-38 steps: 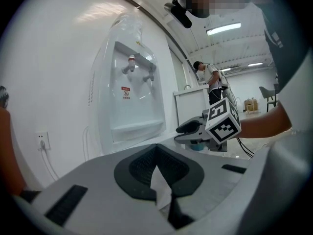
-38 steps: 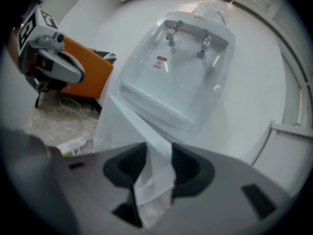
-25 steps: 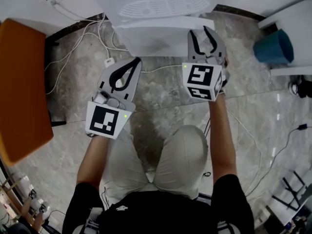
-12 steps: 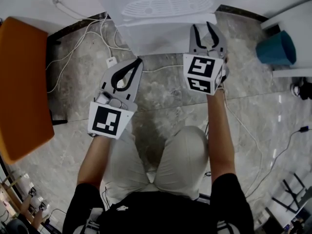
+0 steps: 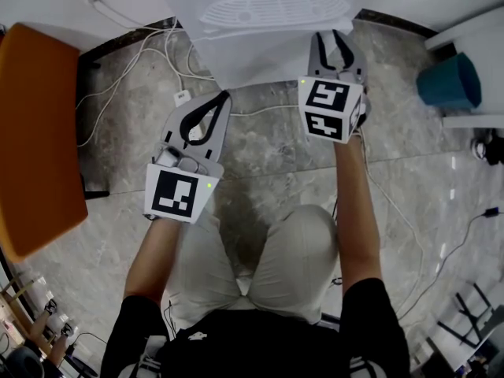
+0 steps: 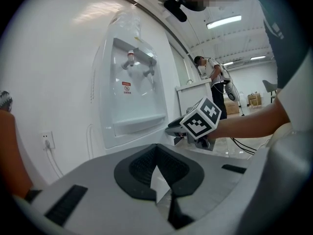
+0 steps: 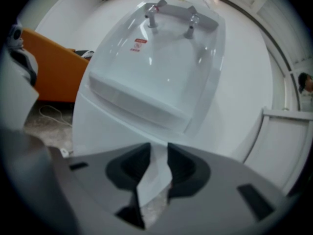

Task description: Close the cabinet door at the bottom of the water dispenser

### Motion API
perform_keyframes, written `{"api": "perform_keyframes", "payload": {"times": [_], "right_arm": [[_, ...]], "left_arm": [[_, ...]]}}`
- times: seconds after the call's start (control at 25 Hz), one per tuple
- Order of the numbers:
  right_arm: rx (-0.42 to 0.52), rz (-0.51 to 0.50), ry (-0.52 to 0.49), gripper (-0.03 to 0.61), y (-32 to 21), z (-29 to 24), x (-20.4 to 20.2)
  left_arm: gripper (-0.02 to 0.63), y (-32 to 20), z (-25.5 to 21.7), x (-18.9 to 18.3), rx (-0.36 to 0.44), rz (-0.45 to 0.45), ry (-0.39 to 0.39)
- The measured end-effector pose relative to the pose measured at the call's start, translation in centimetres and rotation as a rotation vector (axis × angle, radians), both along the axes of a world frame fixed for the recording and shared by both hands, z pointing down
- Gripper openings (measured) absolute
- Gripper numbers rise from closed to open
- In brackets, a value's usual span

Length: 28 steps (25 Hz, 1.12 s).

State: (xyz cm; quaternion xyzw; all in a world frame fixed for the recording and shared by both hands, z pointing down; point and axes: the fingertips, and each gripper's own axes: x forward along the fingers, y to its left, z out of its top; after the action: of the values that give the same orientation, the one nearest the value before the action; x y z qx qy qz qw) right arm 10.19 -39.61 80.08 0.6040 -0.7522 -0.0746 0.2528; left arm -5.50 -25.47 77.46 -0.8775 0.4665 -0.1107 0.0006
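Note:
The white water dispenser (image 5: 272, 10) stands against the wall, its grille on top in the head view. Its white lower cabinet door (image 5: 252, 61) faces me; I cannot tell whether a gap shows at its edge. My right gripper (image 5: 331, 38) is at the right end of the door front, and its jaws are closing. In the right gripper view the right gripper (image 7: 159, 148) shows only the white cabinet face through a narrow gap, and nothing is pinched. My left gripper (image 5: 224, 94) hangs lower left, short of the door, shut on nothing.
An orange chair (image 5: 35, 132) stands at the left. White cables and a plug (image 5: 182, 98) lie on the stone floor by the dispenser's left foot. A teal bin (image 5: 449, 77) and white furniture (image 5: 472, 30) are at the right. A person (image 6: 215, 82) stands far behind.
My right gripper has moved forward to the dispenser's front, and its jaws have narrowed. The left gripper has stayed where it was.

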Motion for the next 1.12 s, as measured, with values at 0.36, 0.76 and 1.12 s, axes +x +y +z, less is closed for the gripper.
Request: {"api": "perform_keyframes", "payload": {"times": [0.36, 0.76, 1.12], "right_arm": [[-0.027, -0.001, -0.026, 0.114, -0.8, 0.7, -0.3], [-0.036, 0.005, -0.048, 0.098, -0.7, 0.8, -0.3], [-0.073, -0.008, -0.107, 0.049, 1.3, 0.7, 0.1]], "left_arm": [[0.008, 0.0, 0.0, 0.0, 0.006, -0.004, -0.012], [0.008, -0.1, 0.1, -0.3, 0.009, -0.005, -0.016], [0.008, 0.0, 0.3, -0.2, -0.007, -0.001, 0.000]]}}
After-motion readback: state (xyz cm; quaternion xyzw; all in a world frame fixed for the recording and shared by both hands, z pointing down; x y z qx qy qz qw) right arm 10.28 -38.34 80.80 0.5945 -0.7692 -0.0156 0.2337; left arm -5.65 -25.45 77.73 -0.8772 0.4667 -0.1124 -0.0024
